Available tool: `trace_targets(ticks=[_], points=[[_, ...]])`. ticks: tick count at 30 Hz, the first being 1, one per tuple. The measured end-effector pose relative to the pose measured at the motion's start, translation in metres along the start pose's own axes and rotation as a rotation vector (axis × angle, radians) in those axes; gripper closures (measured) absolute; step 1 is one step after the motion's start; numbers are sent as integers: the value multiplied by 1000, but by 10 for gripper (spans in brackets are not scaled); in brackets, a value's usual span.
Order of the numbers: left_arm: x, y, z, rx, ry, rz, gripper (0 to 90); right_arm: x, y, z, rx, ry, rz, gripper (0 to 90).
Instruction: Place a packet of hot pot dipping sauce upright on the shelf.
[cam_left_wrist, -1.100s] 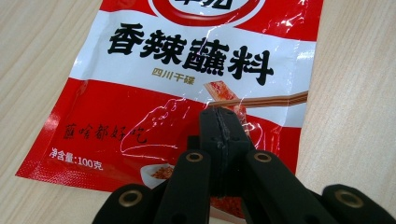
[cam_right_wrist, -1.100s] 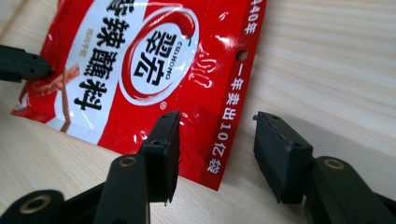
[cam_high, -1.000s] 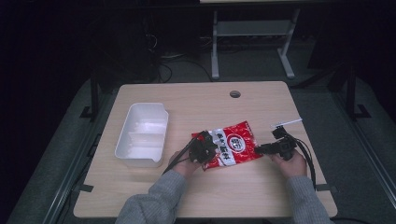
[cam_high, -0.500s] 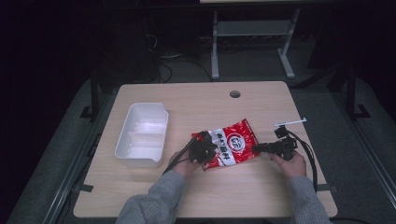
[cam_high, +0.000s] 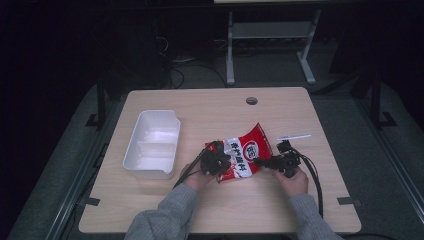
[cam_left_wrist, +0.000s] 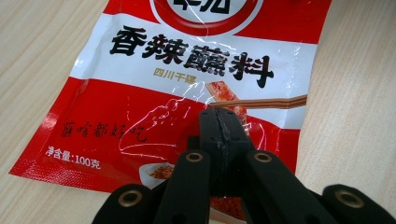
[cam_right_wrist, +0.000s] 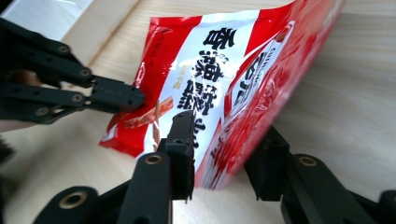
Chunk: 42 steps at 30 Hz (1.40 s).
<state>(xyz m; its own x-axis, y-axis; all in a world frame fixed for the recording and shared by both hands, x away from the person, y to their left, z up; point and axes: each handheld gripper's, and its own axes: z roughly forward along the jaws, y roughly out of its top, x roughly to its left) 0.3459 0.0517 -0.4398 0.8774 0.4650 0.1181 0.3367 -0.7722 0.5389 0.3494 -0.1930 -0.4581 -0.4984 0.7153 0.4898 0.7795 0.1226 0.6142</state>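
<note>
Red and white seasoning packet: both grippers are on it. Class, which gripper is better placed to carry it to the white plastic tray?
Probably left. The left gripper is shut on the red and white seasoning packet and sits nearer the white plastic tray; the right gripper straddles the packet's far edge, jaws apart.

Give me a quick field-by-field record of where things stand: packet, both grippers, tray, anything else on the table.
packet: red and white sauce packet, near the table's middle, right edge lifted
left gripper: left gripper, jaws shut on the packet's bottom edge
right gripper: right gripper, jaws open, one on either side of the packet's edge, not yet closed
tray: white two-compartment tray, to the left, looks empty
other item: thin white stick-like thing to the right of the packet, too small to identify
table: light wooden table
</note>
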Motion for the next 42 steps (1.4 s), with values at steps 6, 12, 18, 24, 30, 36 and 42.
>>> trace_targets(ticks=[6, 12, 18, 24, 30, 36, 42], points=[[0, 0, 0, -11, -3, 0, 867, 2, 0, 5, -42, -57, 3, 798], [-2, -1, -4, -34, -16, 0, 815, 1, 4, 3, -47, -59, 1, 875], [-6, -6, -16, -68, -16, 20, 778, 2, 11, -4, -68, -39, 0, 881], [-13, -16, -23, -90, -32, 34, 745, 7, 23, -13, -56, -24, -17, 881], [-21, -27, -29, -112, -42, 44, 712, 14, 39, -27, -59, -1, -35, 882], [-27, -37, -37, -129, -48, 65, 691, 22, 51, -36, -56, 0, -60, 882], [-29, -46, -44, -142, -54, 73, 671, 33, 63, -43, -44, 2, -90, 883]])
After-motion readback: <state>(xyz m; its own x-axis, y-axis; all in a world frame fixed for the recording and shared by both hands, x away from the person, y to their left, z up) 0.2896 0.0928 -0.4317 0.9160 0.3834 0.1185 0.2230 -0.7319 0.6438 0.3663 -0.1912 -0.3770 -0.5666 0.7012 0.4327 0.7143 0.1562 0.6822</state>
